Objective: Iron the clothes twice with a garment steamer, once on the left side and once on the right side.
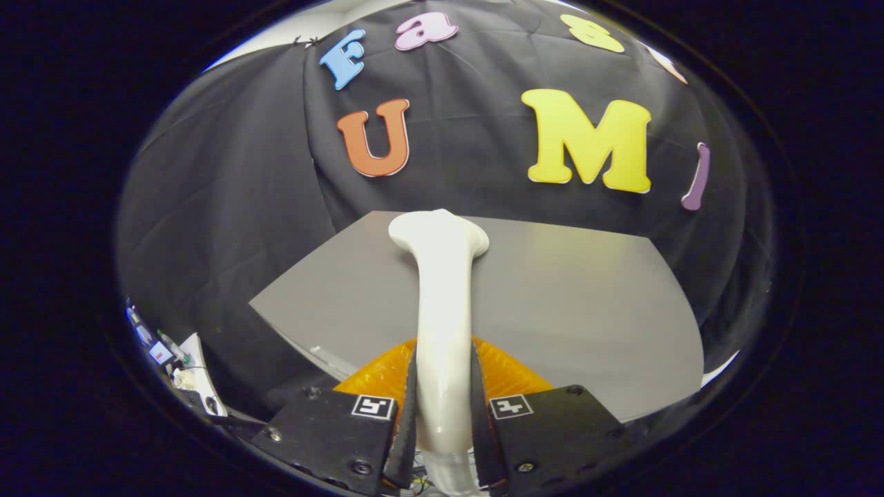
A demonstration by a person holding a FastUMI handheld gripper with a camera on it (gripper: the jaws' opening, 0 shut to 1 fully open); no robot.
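Between the two fingers: garment steamer [442, 304], held by its handle, head pointing forward over the grey table [587, 310].

Gripper [442, 414] is seen closed down to the width of the handle, both fingers pressed on its sides. Steamer body is judged rigid, smooth moulded plastic, likely slippery and top-heavy toward the flared head [438, 233], so the hold is best kept low on the handle, where it is now taken. A clear hose end [445, 473] is seen below the fingers and may drag. Orange cloth [507, 373], presumably the garment, lies just beyond the fingers at the table's near edge; it is judged soft and easily rucked.
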